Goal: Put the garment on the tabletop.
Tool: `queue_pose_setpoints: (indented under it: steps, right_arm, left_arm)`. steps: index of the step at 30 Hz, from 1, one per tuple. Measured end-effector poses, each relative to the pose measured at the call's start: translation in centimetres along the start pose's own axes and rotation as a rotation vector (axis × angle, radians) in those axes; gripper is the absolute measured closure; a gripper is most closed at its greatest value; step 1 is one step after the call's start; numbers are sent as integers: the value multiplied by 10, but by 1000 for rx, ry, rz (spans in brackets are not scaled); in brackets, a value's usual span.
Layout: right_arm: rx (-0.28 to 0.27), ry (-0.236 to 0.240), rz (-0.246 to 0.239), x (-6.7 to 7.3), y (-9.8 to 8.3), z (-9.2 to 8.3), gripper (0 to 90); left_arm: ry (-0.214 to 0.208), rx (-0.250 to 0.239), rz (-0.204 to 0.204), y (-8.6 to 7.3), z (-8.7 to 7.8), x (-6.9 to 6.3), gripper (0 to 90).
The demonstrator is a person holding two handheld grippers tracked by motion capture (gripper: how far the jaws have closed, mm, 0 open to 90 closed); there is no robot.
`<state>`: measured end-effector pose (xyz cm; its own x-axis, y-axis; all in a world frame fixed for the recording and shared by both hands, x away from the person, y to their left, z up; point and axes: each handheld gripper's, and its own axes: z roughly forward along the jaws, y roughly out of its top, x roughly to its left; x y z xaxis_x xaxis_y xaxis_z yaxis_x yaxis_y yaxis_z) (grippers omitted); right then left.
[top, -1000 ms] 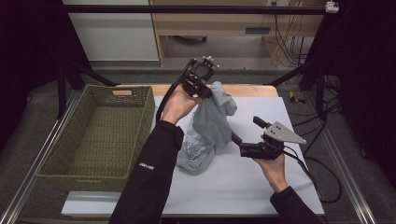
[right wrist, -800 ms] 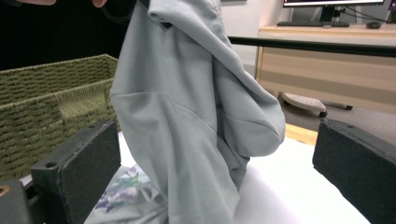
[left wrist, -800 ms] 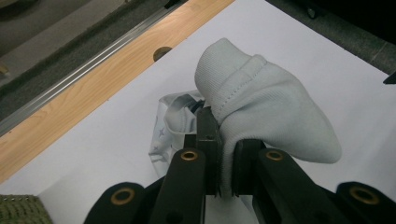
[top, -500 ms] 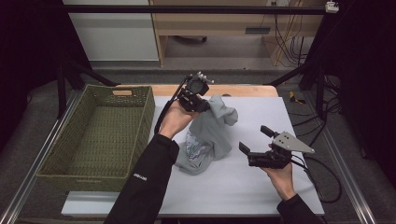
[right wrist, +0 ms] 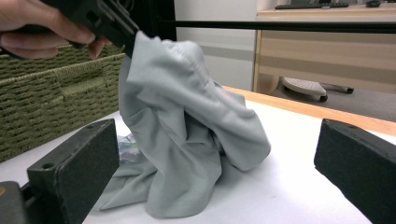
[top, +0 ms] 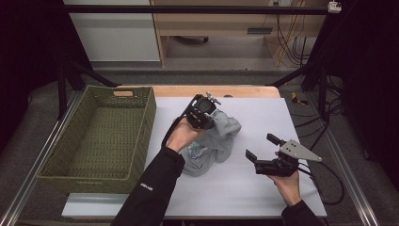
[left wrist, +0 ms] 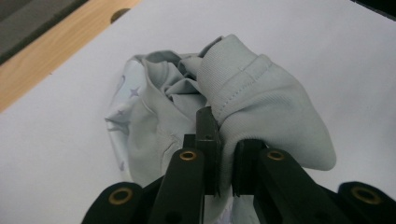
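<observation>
The left hand-held gripper (top: pixel 210 121) pinches a ribbed edge of the grey garment (top: pixel 211 143), whose bulk droops below it onto the counter (top: pixel 263 113), while the right hand-held gripper (top: pixel 260 148) gapes empty just beside the cloth.

A rectangular olive-green woven basket (top: pixel 96 136) is set at the left edge of a white-topped table (top: pixel 244 183), with a light wooden cabinet (top: pixel 221 28) seen beyond.
</observation>
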<state>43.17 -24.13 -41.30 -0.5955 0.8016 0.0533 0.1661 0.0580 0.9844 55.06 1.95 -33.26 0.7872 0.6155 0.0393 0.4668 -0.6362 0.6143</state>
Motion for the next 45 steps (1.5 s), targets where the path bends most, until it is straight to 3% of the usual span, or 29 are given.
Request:
queue_pose_setpoints:
  steps: [2, 3, 7, 9, 11, 13, 15, 16, 18, 22, 28, 33, 37, 39, 45]
  right_arm:
    - [-9, -3, -18, -3, -2, 0, 6]
    - [-6, -7, 13, -2, -1, 0, 6]
    - [-3, -1, 12, -2, -3, 0, 6]
    - [8, 1, -17, -4, -5, 0, 6]
    - [11, -1, 14, -2, -4, 0, 6]
    - [0, -1, 16, -3, -4, 0, 6]
    - [2, 0, 28, -2, -5, 0, 6]
    - [8, -6, 21, -2, -5, 0, 6]
    - [2, -2, 4, -3, -6, 0, 6]
    - [5, 6, 18, -3, -5, -1, 5]
    - [7, 5, 21, -4, -4, 1, 5]
    - [2, 14, 29, -5, -5, 0, 5]
    - [6, 7, 30, -6, -6, 0, 5]
    - [7, 10, 30, -6, -6, 0, 5]
    - [2, 15, 37, -7, -7, -1, 5]
  left_arm:
    - [-1, 8, 4, -2, 3, -1, 818]
    - [-3, 18, 17, -2, 3, 0, 804]
    - [-5, -7, 11, -2, -2, -2, 588]
    - [-9, -39, 9, -4, -11, -3, 483]
    - [4, -76, -3, -6, -17, -5, 390]
    - [13, -99, -8, -8, -24, -4, 309]
    - [18, -149, -30, -13, -33, -5, 259]
    - [18, -149, -30, -13, -33, -5, 230]
    - [33, -210, -34, -21, -46, -6, 185]
    - [10, -339, -66, -39, -57, -9, 149]
    - [-3, -446, -86, -63, -56, -8, 113]
    - [-47, -547, -112, -84, -55, -10, 106]
    - [-45, -587, -105, -101, -52, -16, 92]
    - [-22, -600, -97, -110, -50, -20, 80]
    - [-35, -627, -111, -136, -45, -25, 66]
